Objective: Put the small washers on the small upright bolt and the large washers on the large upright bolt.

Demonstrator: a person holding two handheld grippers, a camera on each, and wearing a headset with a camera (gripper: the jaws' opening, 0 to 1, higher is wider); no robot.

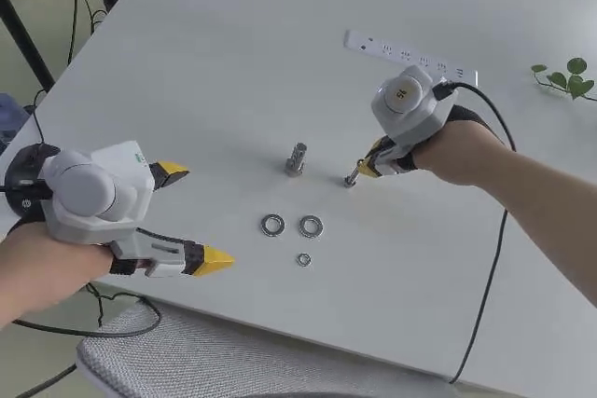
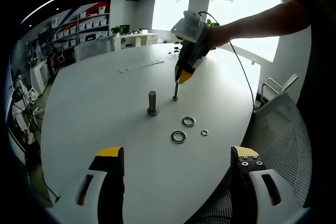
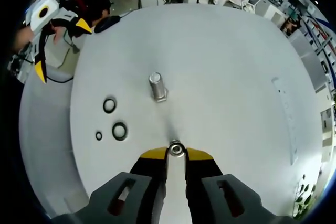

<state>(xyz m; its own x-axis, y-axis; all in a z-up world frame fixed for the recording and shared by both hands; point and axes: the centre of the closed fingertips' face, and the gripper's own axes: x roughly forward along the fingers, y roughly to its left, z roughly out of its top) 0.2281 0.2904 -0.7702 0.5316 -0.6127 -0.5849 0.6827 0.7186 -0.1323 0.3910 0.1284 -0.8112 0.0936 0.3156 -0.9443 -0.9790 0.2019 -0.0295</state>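
The right hand-held gripper (image 1: 367, 171) sits at the top of the small upright bolt (image 1: 350, 180), right of centre on the white surface (image 1: 233, 62). In the right gripper view its yellow-tipped jaws are drawn close with a narrow gap and flank the bolt's top. I cannot tell whether they pinch the bolt, a washer or nothing.

The large upright bolt (image 1: 296, 159) stands just left of the small one, apart from it. Nearer the person, 3 loose washers lie flat on the surface. The left large washer (image 1: 272, 225) and the right large washer (image 1: 311, 226) lie side by side, and 1 small washer (image 1: 303, 259) lies just near of them.

The left hand-held gripper (image 1: 205, 215) hovers at the near left by the surface's edge, with its jaws wide open and holding nothing, well apart from the washers. A power strip (image 1: 410, 55) lies at the far right.
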